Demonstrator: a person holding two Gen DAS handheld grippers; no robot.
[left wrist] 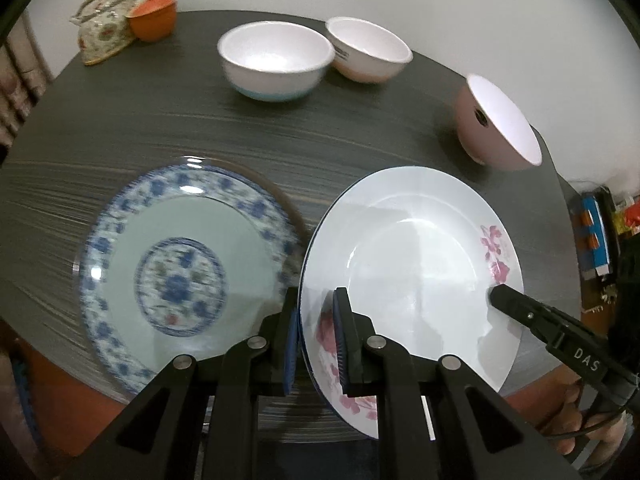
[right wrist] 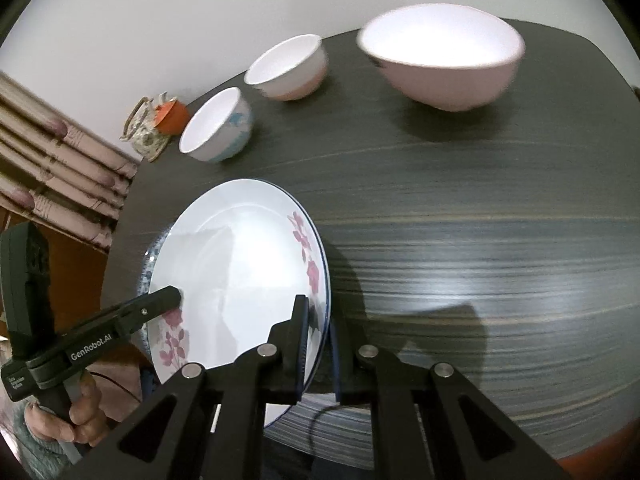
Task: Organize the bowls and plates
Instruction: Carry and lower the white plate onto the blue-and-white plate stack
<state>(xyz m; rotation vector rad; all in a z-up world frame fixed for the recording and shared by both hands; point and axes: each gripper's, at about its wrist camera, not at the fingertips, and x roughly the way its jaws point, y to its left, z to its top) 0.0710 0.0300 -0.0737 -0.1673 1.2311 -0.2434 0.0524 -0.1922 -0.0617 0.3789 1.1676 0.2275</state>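
A white plate with pink flowers [left wrist: 412,264] [right wrist: 240,264] hangs tilted just above the dark table [left wrist: 320,132], casting a shadow on it. My left gripper [left wrist: 316,300] [right wrist: 176,294] is shut on its left rim. On the opposite rim my right gripper [right wrist: 318,312] [left wrist: 494,294] is shut too. A blue-patterned plate [left wrist: 180,256] lies flat on the table to the left; in the right wrist view only its edge [right wrist: 147,264] peeks from under the white plate. Three bowls stand at the back: white with blue base [left wrist: 276,64] [right wrist: 218,128], white with pink base [left wrist: 368,50] [right wrist: 288,68], large pink [left wrist: 496,120] [right wrist: 440,64].
A floral teapot [left wrist: 106,24] [right wrist: 144,132] and an orange cup [left wrist: 154,18] [right wrist: 172,116] stand at the table's far left corner by the wall. A hand [right wrist: 72,412] holds the left gripper's handle. Bare tabletop [right wrist: 460,220] stretches right of the white plate.
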